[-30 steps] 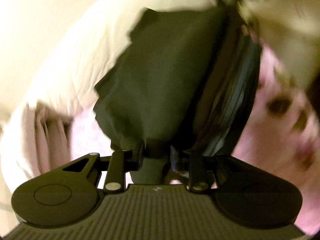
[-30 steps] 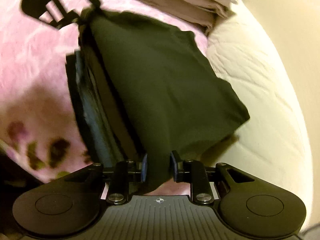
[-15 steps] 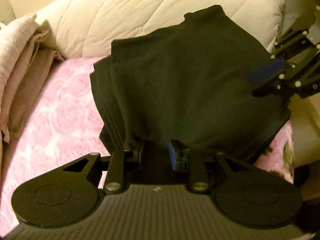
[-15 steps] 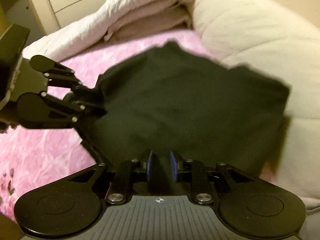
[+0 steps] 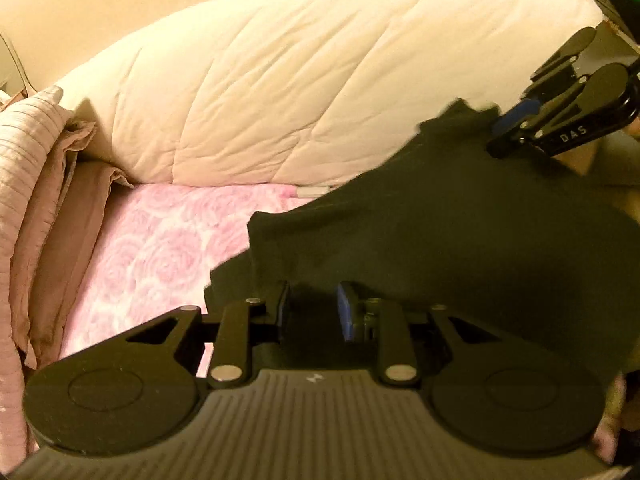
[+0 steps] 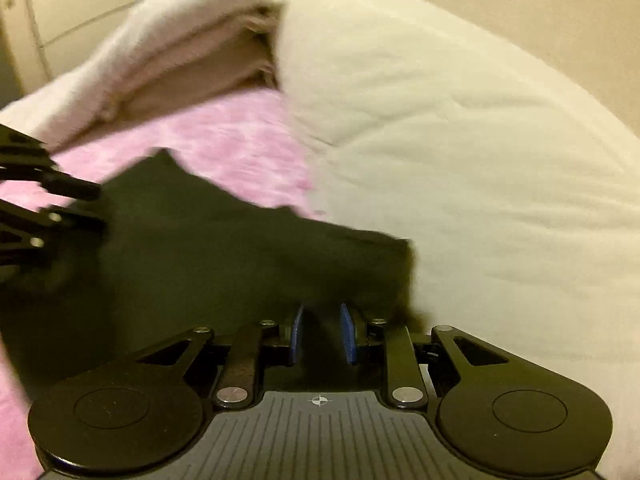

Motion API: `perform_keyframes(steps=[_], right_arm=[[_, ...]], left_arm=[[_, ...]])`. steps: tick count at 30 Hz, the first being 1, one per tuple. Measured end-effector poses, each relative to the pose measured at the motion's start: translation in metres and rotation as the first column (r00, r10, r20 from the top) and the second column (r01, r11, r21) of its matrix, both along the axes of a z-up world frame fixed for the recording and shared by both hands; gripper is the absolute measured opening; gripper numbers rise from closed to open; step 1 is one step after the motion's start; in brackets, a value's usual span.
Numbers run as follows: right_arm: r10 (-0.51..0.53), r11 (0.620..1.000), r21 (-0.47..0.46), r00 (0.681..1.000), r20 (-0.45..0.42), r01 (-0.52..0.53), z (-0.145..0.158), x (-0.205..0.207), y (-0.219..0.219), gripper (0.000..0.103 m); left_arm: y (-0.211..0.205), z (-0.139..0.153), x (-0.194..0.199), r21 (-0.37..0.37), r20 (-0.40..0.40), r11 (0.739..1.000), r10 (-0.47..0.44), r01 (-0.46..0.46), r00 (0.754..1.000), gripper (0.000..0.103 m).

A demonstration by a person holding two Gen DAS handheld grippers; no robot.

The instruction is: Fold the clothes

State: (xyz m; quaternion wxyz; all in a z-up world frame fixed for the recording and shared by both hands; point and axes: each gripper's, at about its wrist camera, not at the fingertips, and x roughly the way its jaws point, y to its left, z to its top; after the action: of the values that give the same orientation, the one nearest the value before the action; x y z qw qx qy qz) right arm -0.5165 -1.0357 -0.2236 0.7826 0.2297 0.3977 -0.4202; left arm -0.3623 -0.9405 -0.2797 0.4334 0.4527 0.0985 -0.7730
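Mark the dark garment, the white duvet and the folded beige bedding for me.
dark garment (image 5: 460, 248), left wrist view, middle of the cloth.
white duvet (image 5: 304, 92), left wrist view, quilted top.
folded beige bedding (image 6: 180, 60), right wrist view, stacked folds, blurred.

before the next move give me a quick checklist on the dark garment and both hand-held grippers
1. Left hand-held gripper shut on the dark garment: ok, cloth fills the gap between its blue pads.
2. Right hand-held gripper shut on the garment: ok, cloth runs between its pads.
3. Garment spread between the two grips: ok, one broad panel, no twist visible.
4. Landing spot on the pink rose blanket: ok, a bare stretch lies ahead.
5. Far edge clear of the white duvet: cannot tell, it lies close beside it and the picture is blurred.
6. Layers underneath lying flat: cannot tell, hidden.
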Motion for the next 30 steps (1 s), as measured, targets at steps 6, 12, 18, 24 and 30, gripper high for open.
perform_keyframes(steps=[6,12,18,24,30], right_arm=[[-0.062,0.997,0.042,0.996,0.060,0.060,-0.003,-0.014,-0.016,0.023],[-0.058,0.997,0.060,0.986,0.158,0.049,0.036,-0.026,0.055,0.023],[-0.034,0.986,0.166,0.987,0.157,0.008,0.019,-0.022,0.123,0.023],[-0.078,0.986,0.156,0.986,0.146,0.055,0.029,-0.027,0.139,0.024],[-0.138,0.984,0.133,0.981,0.135,0.120,0.058,-0.030,0.177,0.048]], left_arm=[[-0.001,0.011,0.012,0.007,-0.015,0.998,0.058,-0.058,0.998,0.023],[0.058,0.049,0.054,0.034,-0.098,0.987,0.158,-0.155,0.983,0.023],[0.117,0.011,0.067,0.157,-0.029,0.975,0.167,-0.160,0.986,0.022],[0.132,0.036,0.080,0.142,-0.082,0.956,0.268,-0.255,0.960,0.022],[0.187,0.065,0.103,0.165,-0.147,0.911,0.402,-0.378,0.904,0.047]])
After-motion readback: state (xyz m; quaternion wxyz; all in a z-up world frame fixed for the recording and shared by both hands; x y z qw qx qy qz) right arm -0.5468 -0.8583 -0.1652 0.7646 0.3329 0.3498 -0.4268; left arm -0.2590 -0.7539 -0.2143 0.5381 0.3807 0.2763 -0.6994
